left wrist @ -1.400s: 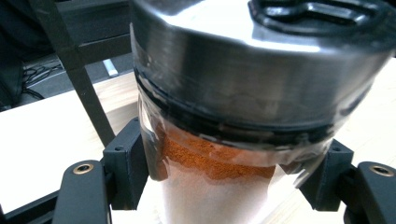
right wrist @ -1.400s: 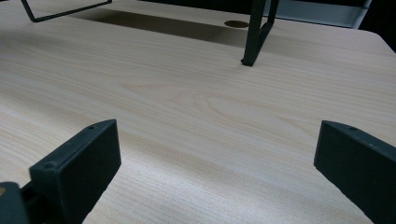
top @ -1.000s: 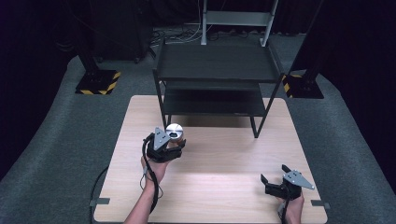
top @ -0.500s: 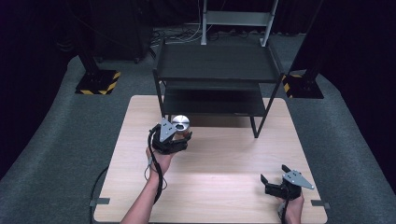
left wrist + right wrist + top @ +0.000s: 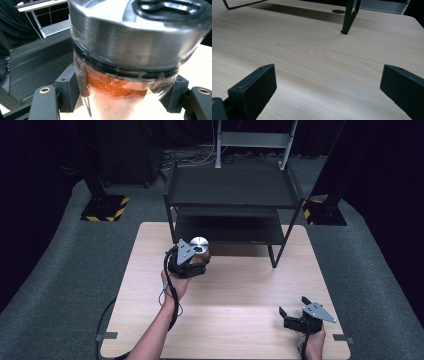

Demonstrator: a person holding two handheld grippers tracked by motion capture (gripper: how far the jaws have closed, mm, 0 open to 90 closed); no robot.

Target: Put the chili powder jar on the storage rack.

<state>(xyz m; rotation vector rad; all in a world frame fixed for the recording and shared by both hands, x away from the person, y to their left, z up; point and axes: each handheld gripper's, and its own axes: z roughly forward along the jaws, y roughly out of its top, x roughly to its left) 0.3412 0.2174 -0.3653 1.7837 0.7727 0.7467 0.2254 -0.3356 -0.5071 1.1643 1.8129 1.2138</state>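
A person's left gripper [image 5: 194,261] grips a metal-lidded spice jar [image 5: 199,245] just before the black rack's [image 5: 232,187] lower shelf, apparently not yet shelved, while the right gripper [image 5: 295,314] rests open, near right.

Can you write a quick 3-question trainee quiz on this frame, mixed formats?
1. True or false: the left gripper holds the spice jar between its jaws.
2. Multiple choice: the right gripper is A) shut on a lid, B) open above the bare table, C) on the shelf rack.
3. Fill in: the jar's lid is ____ in colour, and the powder inside is ____.

Key: 1 true; 2 B; 3 silver, orange-red.
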